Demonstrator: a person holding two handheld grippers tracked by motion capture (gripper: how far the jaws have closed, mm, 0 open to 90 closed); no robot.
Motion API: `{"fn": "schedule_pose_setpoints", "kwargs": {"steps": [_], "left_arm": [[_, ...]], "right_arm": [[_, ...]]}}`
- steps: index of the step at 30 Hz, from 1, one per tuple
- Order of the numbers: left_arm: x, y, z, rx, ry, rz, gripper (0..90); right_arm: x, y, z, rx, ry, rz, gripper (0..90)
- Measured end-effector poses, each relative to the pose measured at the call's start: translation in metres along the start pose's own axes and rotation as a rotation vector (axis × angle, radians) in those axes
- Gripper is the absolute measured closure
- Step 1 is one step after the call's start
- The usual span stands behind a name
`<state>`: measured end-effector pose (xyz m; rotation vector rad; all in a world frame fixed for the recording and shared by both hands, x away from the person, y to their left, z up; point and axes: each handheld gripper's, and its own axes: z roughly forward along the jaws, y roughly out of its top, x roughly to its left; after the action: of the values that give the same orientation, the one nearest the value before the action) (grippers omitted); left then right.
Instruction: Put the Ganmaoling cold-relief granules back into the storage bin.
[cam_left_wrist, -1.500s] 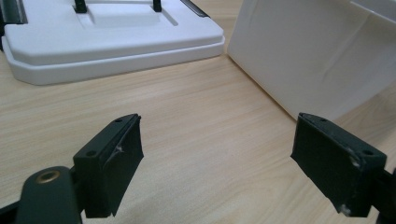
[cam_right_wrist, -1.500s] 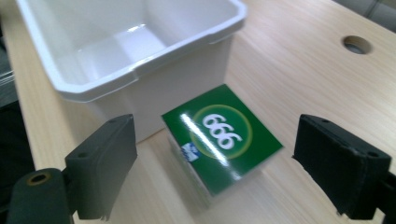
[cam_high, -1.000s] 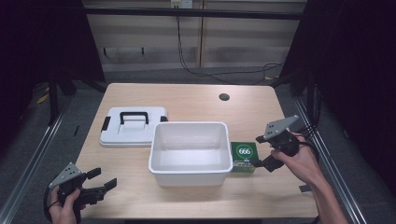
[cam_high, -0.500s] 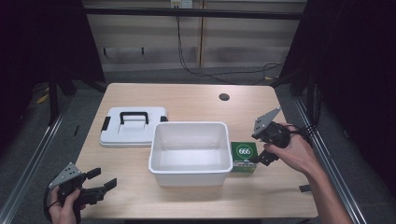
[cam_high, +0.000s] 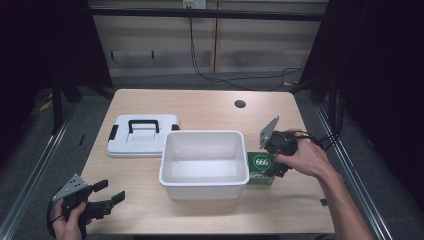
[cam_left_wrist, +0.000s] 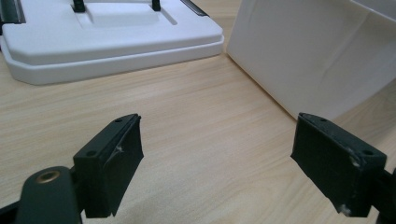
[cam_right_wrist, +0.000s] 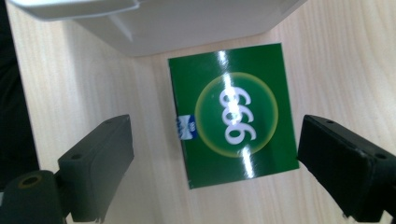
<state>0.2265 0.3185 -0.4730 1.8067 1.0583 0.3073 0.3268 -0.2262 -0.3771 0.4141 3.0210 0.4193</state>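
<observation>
Straddling the green box, your right gripper has jaws wide, box between them, untouched. Your left gripper jaws gape wide over bare tabletop.

Your target is the small green cardboard box with a white "666" in a pale ring on its glossy top. It lies flat on the light wooden table, its top face up, just beside the right wall of the white plastic tub.
</observation>
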Motion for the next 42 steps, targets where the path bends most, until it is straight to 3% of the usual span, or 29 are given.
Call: {"fn": "schedule_pose_setpoints", "kwargs": {"steps": [4, 9, 14, 18, 21, 26, 42], "left_arm": [[0.0, 0.0, 0.0, -0.001, 0.001, 0.004, 15.8], [0.0, 0.0, 0.0, 0.0, 0.0, 0.0, 15.8], [0.0, 0.0, 0.0, -0.001, -0.001, 0.001, 15.8], [0.0, 0.0, 0.0, -0.001, -0.002, 0.003, 15.9], [0.0, 0.0, 0.0, 0.0, -0.001, 0.0, 15.8], [0.0, 0.0, -0.001, -0.007, 0.004, -0.001, 15.8], [0.0, 0.0, 0.0, -0.003, -0.002, 0.003, 15.8]], "right_arm": [[-0.003, 0.003, 0.004, 0.027, -0.022, -0.022, 8.8], [-0.007, 0.009, 0.016, 0.091, 0.003, -0.053, 8.8], [-0.012, 0.009, 0.02, 0.12, -0.003, -0.057, 8.8], [-0.014, 0.009, 0.024, 0.148, 0.022, -0.082, 8.9], [-0.012, 0.014, 0.029, 0.18, 0.019, -0.115, 8.9], [-0.011, 0.019, 0.035, 0.227, 0.012, -0.129, 9.1], [-0.017, 0.025, 0.051, 0.256, 0.042, -0.149, 12.6]]}}
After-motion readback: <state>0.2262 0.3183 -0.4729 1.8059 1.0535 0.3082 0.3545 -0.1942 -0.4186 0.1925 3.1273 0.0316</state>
